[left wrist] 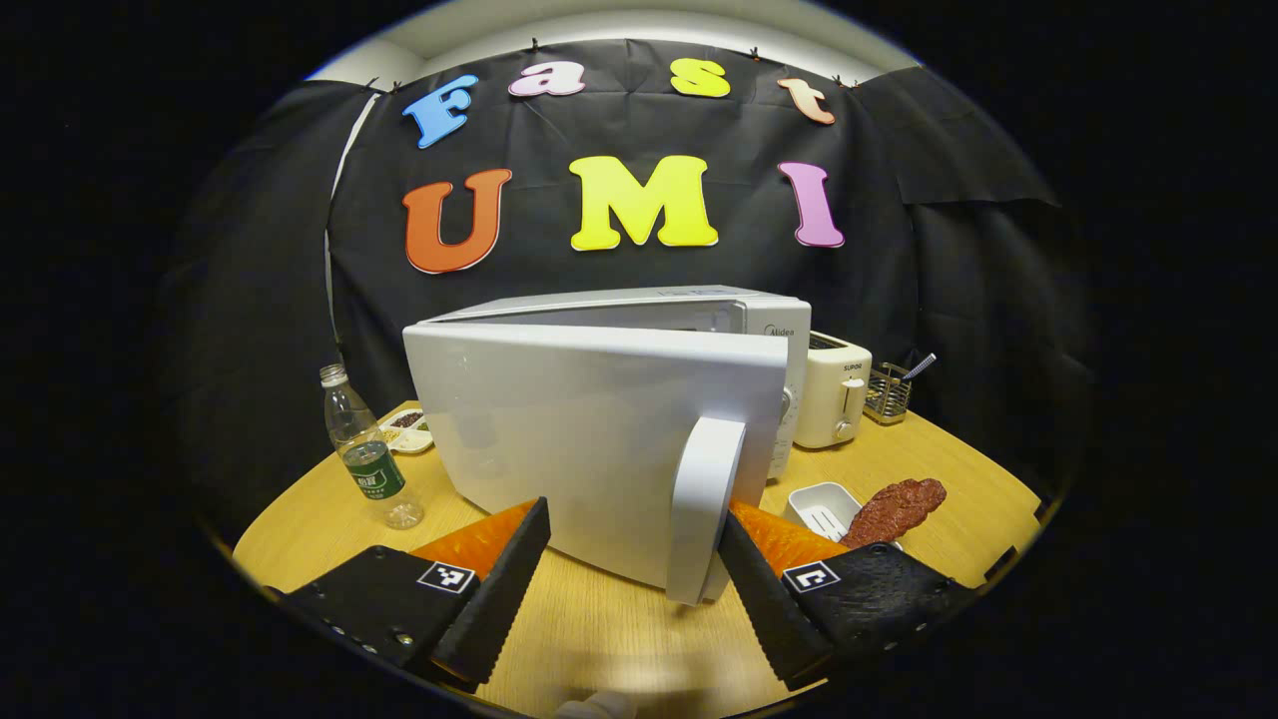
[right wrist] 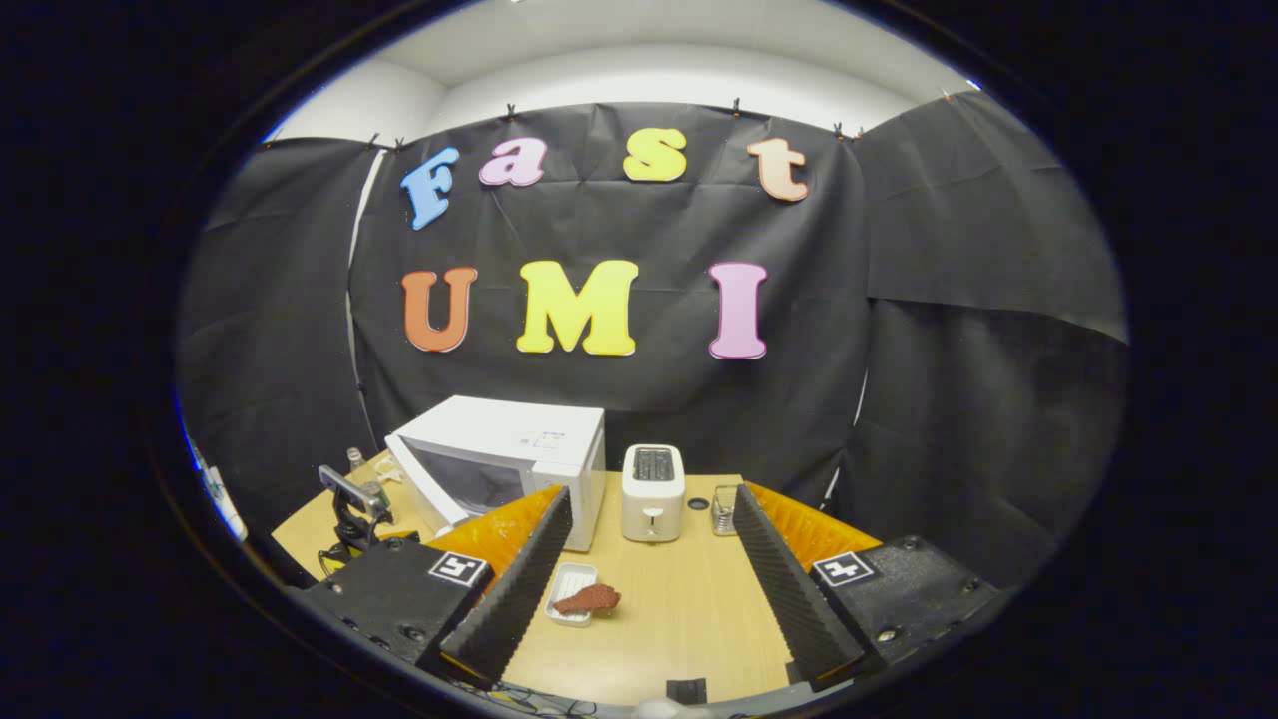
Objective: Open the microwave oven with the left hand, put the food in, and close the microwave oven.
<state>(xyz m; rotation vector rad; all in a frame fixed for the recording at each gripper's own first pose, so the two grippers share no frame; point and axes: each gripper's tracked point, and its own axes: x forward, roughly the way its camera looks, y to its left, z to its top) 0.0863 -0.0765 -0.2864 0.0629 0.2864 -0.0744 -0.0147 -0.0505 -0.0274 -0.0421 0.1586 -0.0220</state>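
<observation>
Left gripper (left wrist: 634,574), fingers apart, flanks the stiff door handle (left wrist: 704,509); soft, light food (left wrist: 894,509), lower right, suits a mid-length pinch.

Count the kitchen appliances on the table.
2. The microwave oven, door partly open, stands at the table's back left; the toaster stands just right of it. Others may be hidden behind.

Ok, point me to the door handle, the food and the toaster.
Door handle (left wrist: 705,504), left gripper view, mid handle.
Food (right wrist: 589,598), right gripper view, middle of the meat.
Toaster (right wrist: 652,504), right gripper view, front face.
</observation>
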